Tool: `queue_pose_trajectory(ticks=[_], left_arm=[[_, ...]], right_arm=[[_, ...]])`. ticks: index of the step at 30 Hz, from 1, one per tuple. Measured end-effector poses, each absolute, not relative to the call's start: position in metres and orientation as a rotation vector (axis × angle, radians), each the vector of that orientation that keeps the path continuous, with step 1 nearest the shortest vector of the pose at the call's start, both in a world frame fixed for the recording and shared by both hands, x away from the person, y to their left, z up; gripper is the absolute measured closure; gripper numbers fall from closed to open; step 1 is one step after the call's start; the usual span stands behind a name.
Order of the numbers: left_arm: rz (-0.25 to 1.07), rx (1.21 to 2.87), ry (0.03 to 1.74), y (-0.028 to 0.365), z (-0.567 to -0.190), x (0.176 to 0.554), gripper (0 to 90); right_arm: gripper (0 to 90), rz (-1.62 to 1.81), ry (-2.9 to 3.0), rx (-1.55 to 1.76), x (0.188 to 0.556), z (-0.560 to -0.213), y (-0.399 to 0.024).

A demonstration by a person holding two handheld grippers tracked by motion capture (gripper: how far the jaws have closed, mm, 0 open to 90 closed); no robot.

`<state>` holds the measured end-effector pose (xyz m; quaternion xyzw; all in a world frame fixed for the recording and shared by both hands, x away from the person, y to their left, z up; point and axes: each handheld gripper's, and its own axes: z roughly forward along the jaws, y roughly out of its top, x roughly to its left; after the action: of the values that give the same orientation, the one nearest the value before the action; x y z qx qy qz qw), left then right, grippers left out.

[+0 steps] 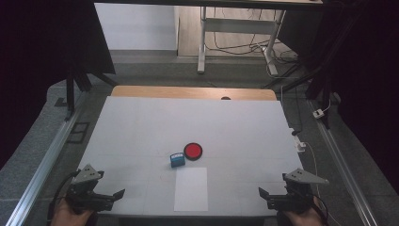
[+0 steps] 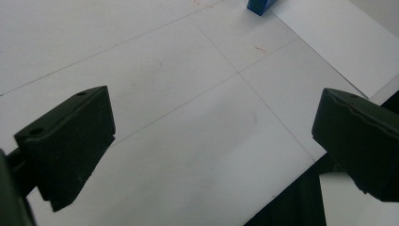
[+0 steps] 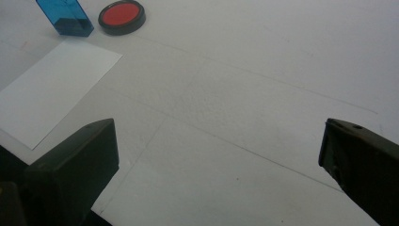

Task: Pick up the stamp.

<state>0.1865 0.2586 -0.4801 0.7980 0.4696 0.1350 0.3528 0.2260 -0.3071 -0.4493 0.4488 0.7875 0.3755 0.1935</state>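
Note:
A small blue box [image 1: 177,159] stands near the middle of the white table [image 1: 141,127], with a round red disc in a black rim [image 1: 193,150] touching or almost touching its far right side. A white sheet of paper [image 1: 191,189] lies just in front of them. My left gripper [image 1: 115,197] rests at the front left corner, open and empty. My right gripper [image 1: 266,198] sits at the front right corner, also open and empty. The right gripper view has the blue box [image 3: 66,16], the disc [image 3: 121,16] and the paper [image 3: 56,89] far ahead of my right gripper [image 3: 219,160].
The left gripper view takes in a corner of the blue box [image 2: 259,5] and the paper [image 2: 339,37] beyond my left gripper [image 2: 214,136]. Metal rails [image 1: 42,165] run along both sides of the table. A desk frame with cables [image 1: 235,37] stands behind it.

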Motion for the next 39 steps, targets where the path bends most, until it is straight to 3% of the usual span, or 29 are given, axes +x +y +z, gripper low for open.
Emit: queue_pose_trajectory(ticks=[31,39], left_arm=[[0.304,2.076,1.2,0.2591,-0.4803,0.1897,0.0],[0.356,2.088,1.174,0.2542,-0.4755,0.1895,0.0]], right_arm=[[0.0,1.038,2.244,1.251,0.2274,-0.4502,-0.3051],[0.0,1.038,2.248,1.255,0.2279,-0.4505,-0.3049]])
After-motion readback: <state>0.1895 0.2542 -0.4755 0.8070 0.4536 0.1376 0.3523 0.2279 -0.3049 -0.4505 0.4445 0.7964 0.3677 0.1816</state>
